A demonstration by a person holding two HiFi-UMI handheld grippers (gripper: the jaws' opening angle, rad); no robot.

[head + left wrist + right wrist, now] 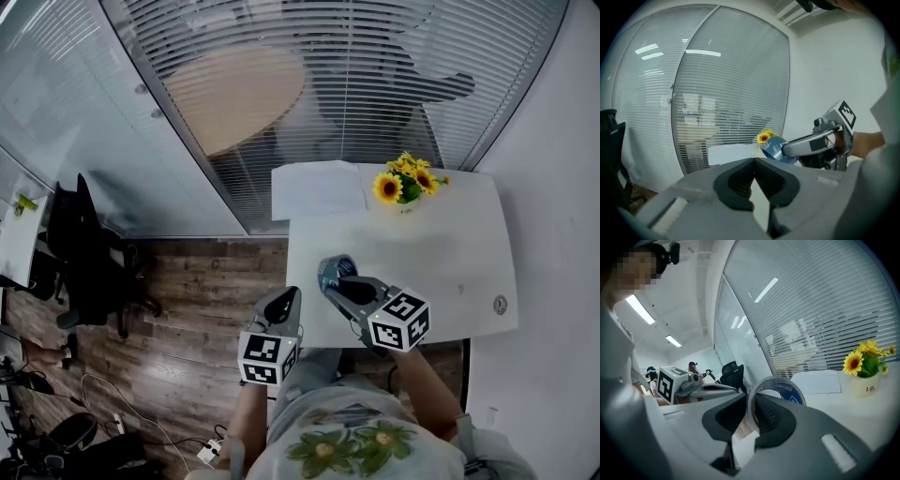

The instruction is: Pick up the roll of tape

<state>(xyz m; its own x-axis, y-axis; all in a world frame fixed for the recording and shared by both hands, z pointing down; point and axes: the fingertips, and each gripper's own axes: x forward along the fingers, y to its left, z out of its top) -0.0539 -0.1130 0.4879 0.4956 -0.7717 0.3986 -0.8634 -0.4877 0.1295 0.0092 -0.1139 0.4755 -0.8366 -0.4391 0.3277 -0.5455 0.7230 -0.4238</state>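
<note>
The roll of tape (330,273) is a clear ring with a blue-printed core, held up above the near edge of the white table (422,253). My right gripper (339,278) is shut on it. In the right gripper view the roll of tape (783,389) stands upright with its wall pinched between the two black pads, at the right gripper (750,401). My left gripper (286,300) hangs just left of the table edge, shut with nothing in it. Its pads meet at the tip (753,161) in the left gripper view, where the roll of tape (774,149) shows beyond.
A pot of sunflowers (405,187) stands at the table's far side beside a white sheet of paper (319,189). A small round object (500,304) lies near the table's right edge. A glass wall with blinds curves behind. A black office chair (89,253) and cables are on the wooden floor at the left.
</note>
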